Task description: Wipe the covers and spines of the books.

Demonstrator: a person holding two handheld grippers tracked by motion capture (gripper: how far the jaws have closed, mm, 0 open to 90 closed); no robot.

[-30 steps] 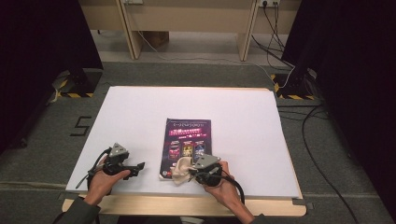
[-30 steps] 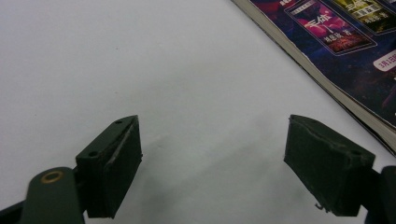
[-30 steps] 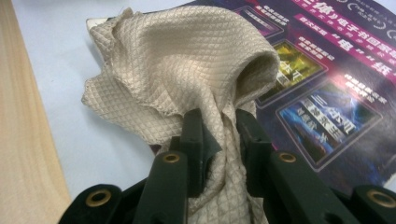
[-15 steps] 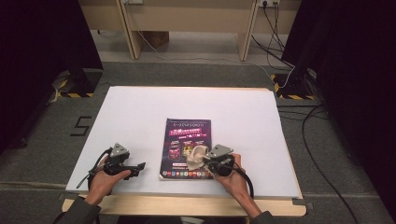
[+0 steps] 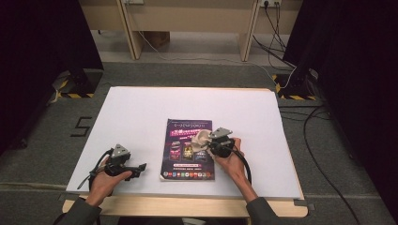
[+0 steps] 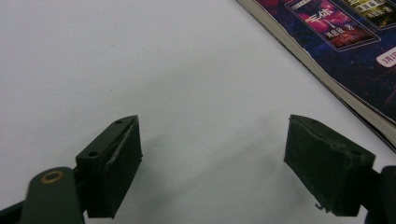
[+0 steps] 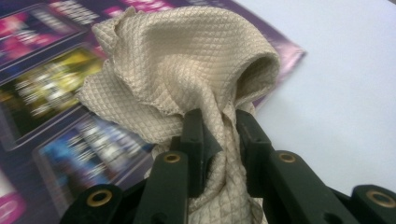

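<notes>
The right tongs (image 5: 212, 142) were clenched on a bunched beige cloth (image 5: 201, 139), the two black jaws pinching a twisted fold of it, as the right gripper view made plain (image 7: 219, 135). The cloth (image 7: 187, 70) ballooned out ahead of the jaws and hung over the magazine (image 5: 188, 149), so the fabric lay directly between the tongs and the printed cover (image 7: 51, 93). In the high view the bundle sat over the upper right part of the cover, just inside its right edge.

The magazine lay flat in the middle of the white surface (image 5: 141, 112), its long axis running away from the person, its spine side toward the left hand. The wiping seemed to turn on that relation: the cloth was already on the cover, with most of the printed area lying to its left and toward the person. A stroke would probably need to run that way, along or across the long axis.

The left tongs (image 5: 140, 167) stood released, jaws wide apart with nothing between them (image 6: 212, 163), resting near the surface just left of the magazine's lower corner. Its edge (image 6: 327, 79) showed close ahead to the right, so the left hand was well placed to steady it.
</notes>
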